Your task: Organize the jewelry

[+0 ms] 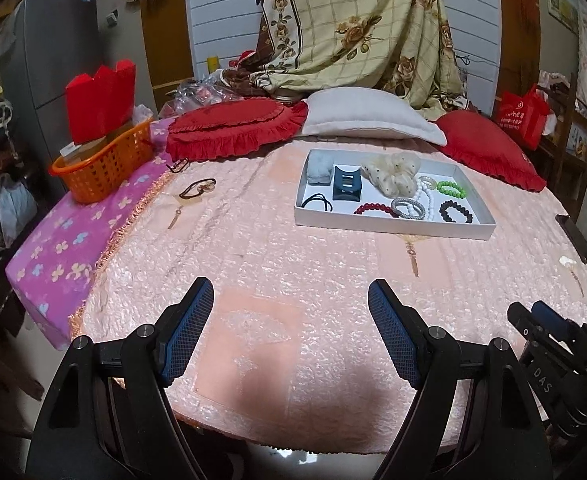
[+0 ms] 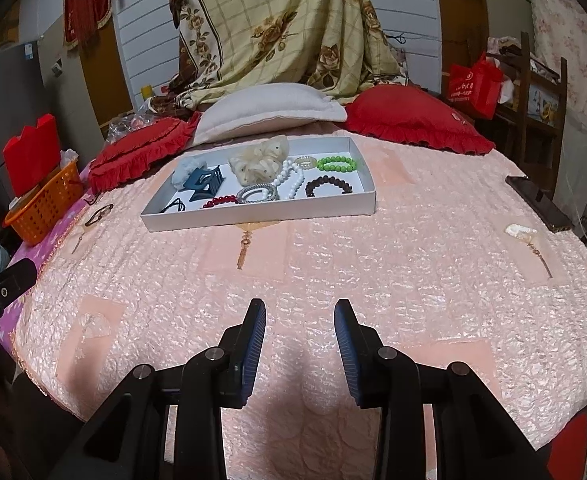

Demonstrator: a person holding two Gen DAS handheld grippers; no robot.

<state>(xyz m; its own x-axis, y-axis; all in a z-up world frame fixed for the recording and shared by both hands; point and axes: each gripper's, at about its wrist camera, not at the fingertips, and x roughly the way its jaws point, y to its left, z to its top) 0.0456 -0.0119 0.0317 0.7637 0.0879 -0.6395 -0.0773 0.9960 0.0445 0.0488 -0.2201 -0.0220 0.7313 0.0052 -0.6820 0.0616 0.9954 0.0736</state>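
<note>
A white shallow tray (image 1: 393, 230) (image 2: 253, 216) lies on the pink bedspread. It holds bead bracelets in red, green and dark tones, a white bead necklace, a silver bangle, a blue claw clip (image 1: 346, 189), scrunchies and a black hair tie. A thin brown bracelet (image 1: 199, 188) (image 2: 99, 214) lies loose to the tray's left. A pale small piece (image 2: 521, 232) (image 1: 567, 260) rests to its right. My left gripper (image 1: 290, 284) hovers open over the near bedspread, nothing between its fingers. My right gripper (image 2: 300, 304) stands narrower but open, also with nothing in it, well short of the tray.
An orange basket (image 1: 101, 172) with a red box stands at the bed's left edge. Red pillows (image 1: 237, 128) and a white pillow (image 1: 369, 116) lie behind the tray. A dark flat object (image 2: 537, 200) sits at the bed's right edge. A black hair tie (image 1: 177, 166) lies by the left red pillow.
</note>
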